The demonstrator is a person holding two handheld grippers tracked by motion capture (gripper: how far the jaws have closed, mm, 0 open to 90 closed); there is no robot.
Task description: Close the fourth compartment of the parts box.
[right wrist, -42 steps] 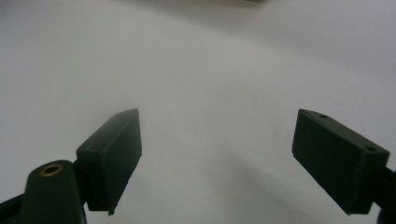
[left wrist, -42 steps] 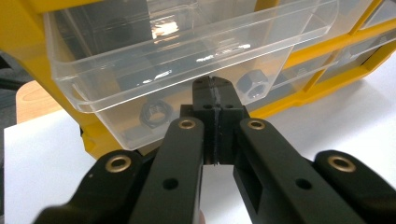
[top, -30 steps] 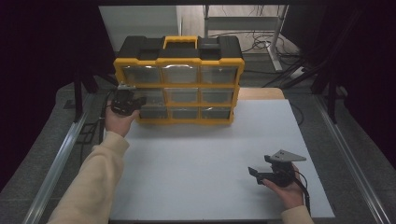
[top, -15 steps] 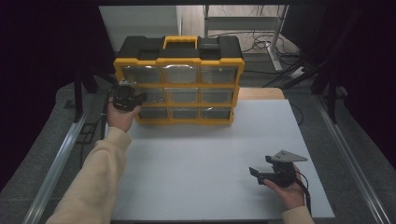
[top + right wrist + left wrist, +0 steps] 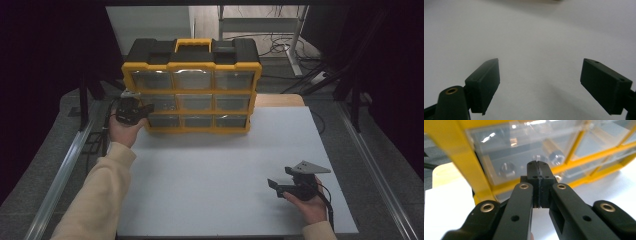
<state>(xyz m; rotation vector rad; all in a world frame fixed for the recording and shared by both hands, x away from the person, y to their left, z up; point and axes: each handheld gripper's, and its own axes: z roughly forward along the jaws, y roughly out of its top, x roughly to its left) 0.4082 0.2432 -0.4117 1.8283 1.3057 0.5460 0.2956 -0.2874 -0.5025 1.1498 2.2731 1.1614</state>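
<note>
- Left gripper view: left tool (image 5: 539,170) is pinched closed and empty, tip at the drawer (image 5: 524,162) holding nuts (image 5: 507,168); spread it before gripping.
- Right tool (image 5: 540,82) gapes wide over the tabletop (image 5: 531,32), idle.

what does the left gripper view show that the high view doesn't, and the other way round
Left gripper view alone: metal nuts lying inside a clear drawer, and the left hand-held gripper with its jaws pressed together, nothing between them.

High view alone: the organizer's yellow handle, the white table, and the right hand-held gripper resting low near the front right.

Both: the yellow drawer organizer and the left hand-held gripper at its lower left drawers.
</note>
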